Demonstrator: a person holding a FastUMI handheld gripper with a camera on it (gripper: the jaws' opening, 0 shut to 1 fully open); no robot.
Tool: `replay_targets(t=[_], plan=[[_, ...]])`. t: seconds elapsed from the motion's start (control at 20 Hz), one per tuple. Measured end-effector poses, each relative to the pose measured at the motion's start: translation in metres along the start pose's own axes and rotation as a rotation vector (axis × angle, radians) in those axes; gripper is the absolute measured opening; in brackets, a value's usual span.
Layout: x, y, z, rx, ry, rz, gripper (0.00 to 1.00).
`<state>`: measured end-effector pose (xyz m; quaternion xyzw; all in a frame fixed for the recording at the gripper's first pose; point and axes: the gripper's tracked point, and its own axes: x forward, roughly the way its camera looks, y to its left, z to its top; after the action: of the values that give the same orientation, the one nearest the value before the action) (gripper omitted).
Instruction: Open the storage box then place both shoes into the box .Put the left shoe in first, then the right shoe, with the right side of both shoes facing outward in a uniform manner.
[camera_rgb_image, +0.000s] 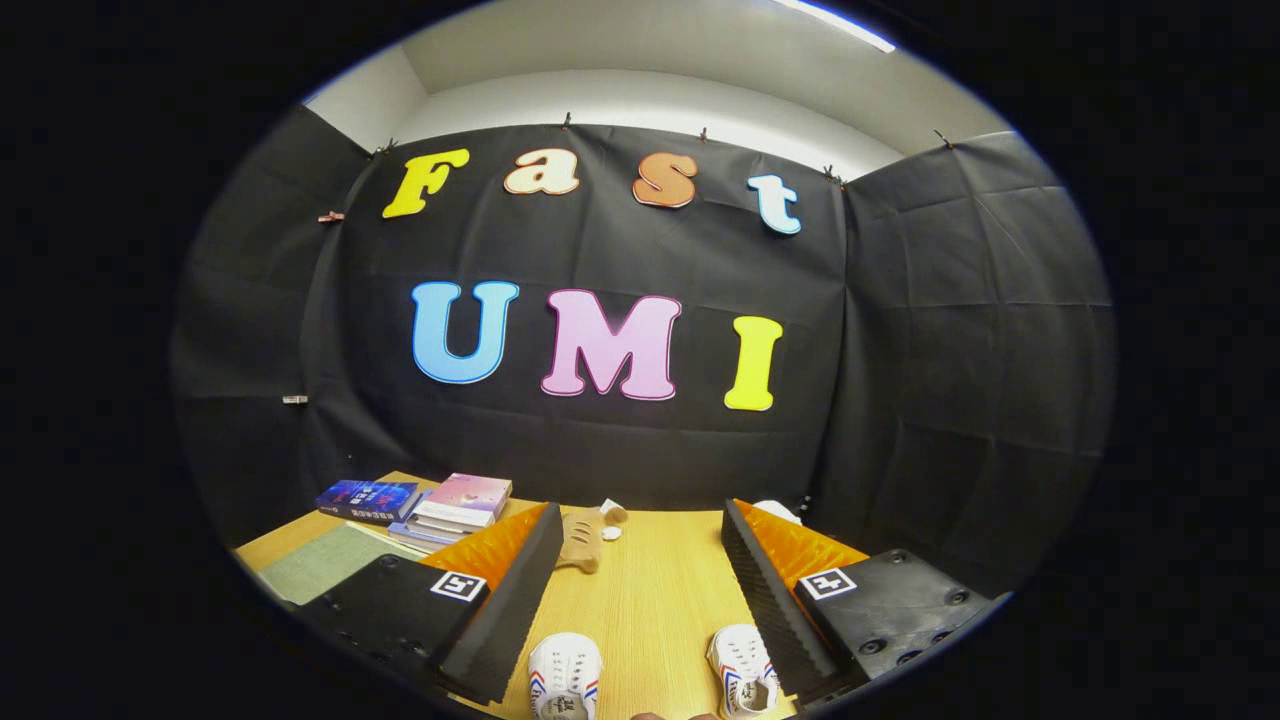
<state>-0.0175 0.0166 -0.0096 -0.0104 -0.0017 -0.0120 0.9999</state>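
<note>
Two small white shoes with red and blue stripes lie on the wooden table (650, 600) near me, toes pointing away. One shoe (564, 676) lies close to the left finger's inner side, the other shoe (745, 680) close to the right finger's. My gripper (640, 570) hangs above them, open wide, with nothing between its fingers (510, 600). Both shoes sit low between the fingers, apart from each other and not touched by either finger. A sliver of something shows at the nearest edge between the shoes; I cannot tell what it is.
A stack of books (455, 508) and a dark blue book (368, 500) lie at the table's far left, with a green mat (325, 563) in front of them. A small tan plush toy (583, 538) lies just beyond the left fingertip. The black cloth wall stands behind the table.
</note>
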Motion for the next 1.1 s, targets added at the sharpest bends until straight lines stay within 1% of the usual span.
replay_targets(t=[0.2, 0.35, 0.5, 0.8, 0.9, 1.1], plan=[[0.002, 0.007, -0.014, 0.02, 0.039, 0.009, 0.97], [0.006, 0.017, -0.037, 0.067, 0.114, 0.039, 0.97], [0.005, 0.051, -0.067, 0.176, 0.227, 0.158, 0.99], [-0.017, 0.111, -0.121, 0.386, 0.493, 0.427, 0.98], [-0.026, 0.125, -0.141, 0.436, 0.601, 0.511, 0.98], [-0.039, 0.15, -0.164, 0.557, 0.76, 0.656, 0.98]])
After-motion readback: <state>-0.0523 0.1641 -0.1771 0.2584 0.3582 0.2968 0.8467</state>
